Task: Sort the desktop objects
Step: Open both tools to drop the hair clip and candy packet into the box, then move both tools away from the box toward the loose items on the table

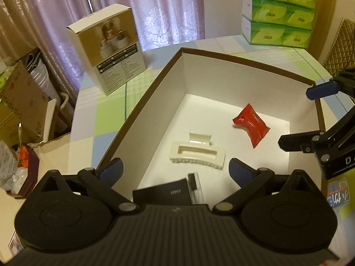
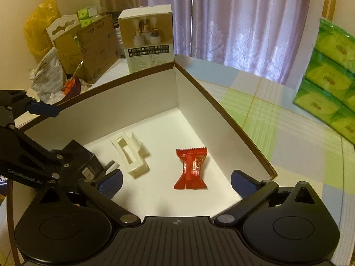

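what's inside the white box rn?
White box holds a red candy wrapper, a cream hair claw and a black item partly hidden by the left tongs.

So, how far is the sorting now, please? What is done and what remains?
Done: the red candy, the white hair clip and a black item already lie inside the box. In hand: nothing; the left gripper and right gripper both hang open above the box. Left: no loose items show on the visible table.

Green tissue packs (image 1: 280, 11) stacked; lilac curtain (image 2: 244, 22) behind
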